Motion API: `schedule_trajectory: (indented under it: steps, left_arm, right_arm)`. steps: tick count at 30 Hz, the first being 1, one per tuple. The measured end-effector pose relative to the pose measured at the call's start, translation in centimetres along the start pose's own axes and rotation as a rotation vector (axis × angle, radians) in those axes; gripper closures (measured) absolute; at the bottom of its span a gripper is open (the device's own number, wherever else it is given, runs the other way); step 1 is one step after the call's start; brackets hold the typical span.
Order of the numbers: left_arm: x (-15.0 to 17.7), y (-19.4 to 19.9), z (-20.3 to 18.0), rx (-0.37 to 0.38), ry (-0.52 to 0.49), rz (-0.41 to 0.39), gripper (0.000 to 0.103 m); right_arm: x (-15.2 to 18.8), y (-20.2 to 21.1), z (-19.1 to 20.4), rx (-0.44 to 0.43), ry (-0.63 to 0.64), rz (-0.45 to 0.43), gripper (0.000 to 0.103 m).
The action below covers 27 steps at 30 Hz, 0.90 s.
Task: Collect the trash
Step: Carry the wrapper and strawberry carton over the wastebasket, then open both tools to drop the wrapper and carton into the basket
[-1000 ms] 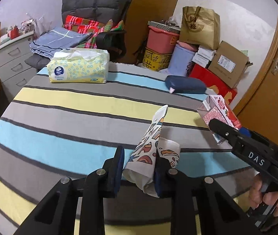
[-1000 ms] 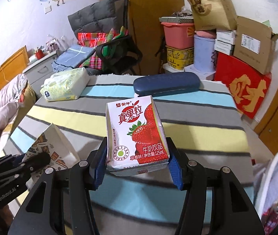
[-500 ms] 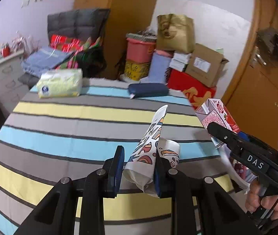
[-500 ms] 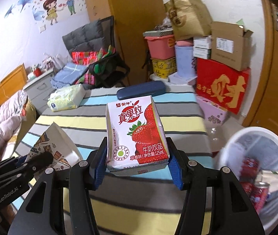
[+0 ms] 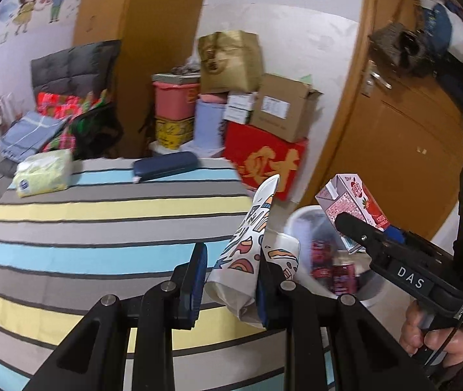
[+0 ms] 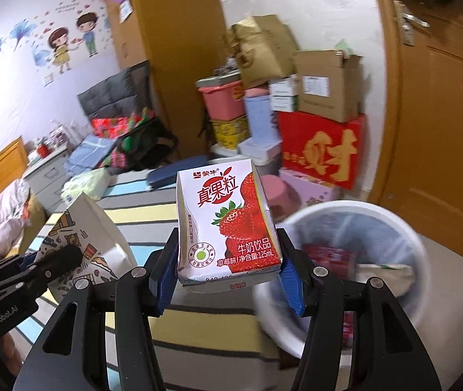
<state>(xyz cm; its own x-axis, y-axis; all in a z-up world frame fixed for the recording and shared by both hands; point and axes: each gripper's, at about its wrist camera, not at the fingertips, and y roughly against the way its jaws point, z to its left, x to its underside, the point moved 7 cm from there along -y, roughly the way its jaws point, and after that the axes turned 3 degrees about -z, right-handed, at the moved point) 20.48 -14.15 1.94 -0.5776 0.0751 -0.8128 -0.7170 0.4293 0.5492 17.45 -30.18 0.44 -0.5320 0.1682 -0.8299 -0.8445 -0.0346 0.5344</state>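
My left gripper (image 5: 231, 277) is shut on a crumpled patterned paper bag (image 5: 251, 244), held above the table's right edge. The bag also shows in the right wrist view (image 6: 85, 238). My right gripper (image 6: 228, 277) is shut on a strawberry milk carton (image 6: 228, 224), held upright just left of a white trash bin (image 6: 394, 221). The carton (image 5: 352, 202) and the right gripper (image 5: 355, 228) show in the left wrist view above the bin (image 5: 303, 218). The bin holds red cans and paper.
The striped tablecloth table (image 5: 101, 221) carries a tissue pack (image 5: 42, 172) and a dark blue case (image 5: 166, 164) at its far side. Stacked boxes and a red carton (image 5: 264, 159) stand behind the bin. A wooden door (image 6: 443, 130) is at right.
Both grippers have swung right and away from the table with their loads. The trash bin has come into full view below and right of the carton.
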Motion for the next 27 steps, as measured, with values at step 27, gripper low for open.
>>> schedule_trajectory:
  steps: [27]
  left_arm:
    - [3.4, -11.2, -14.3, 0.151, -0.119, 0.193, 0.076]
  right_arm:
    - [4.0, 0.3, -13.1, 0.224, -0.096, 0.115, 0.046]
